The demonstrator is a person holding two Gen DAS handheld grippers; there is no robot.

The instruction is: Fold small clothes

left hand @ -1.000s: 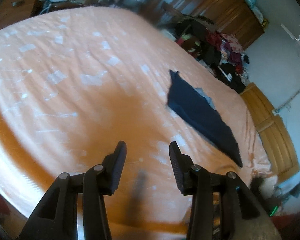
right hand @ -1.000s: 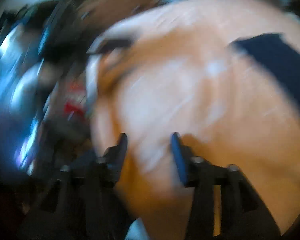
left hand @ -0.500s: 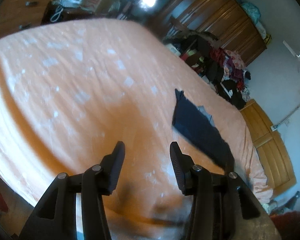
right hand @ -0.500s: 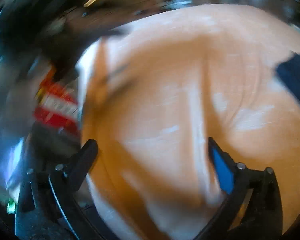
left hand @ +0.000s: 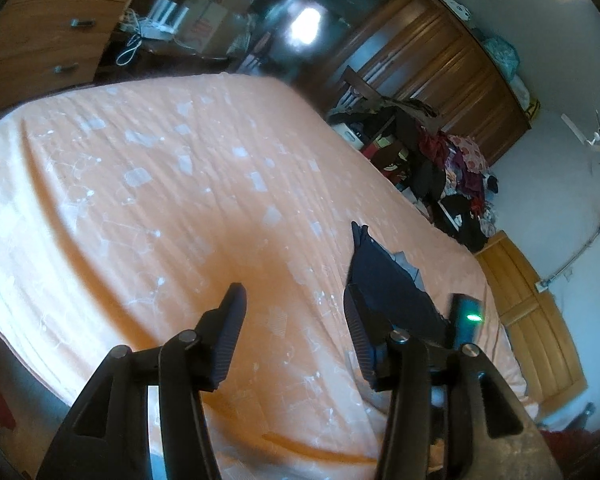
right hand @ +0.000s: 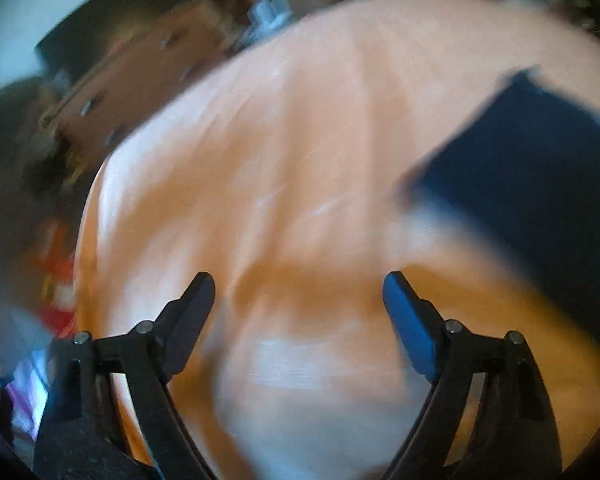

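Left gripper: jaws apart, empty, above the bed.
Right gripper: jaws wide apart, empty; view blurred.
Bed: orange patterned sheet.
Dark garment: lay flat on the bed's right side.
Clothes pile: beyond the bed.

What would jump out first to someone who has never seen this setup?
A wide orange bedsheet with pale patches fills both views. A dark navy folded garment lies on it toward the right, beyond the open black left tongs. The right tongs also gape open over bare sheet.
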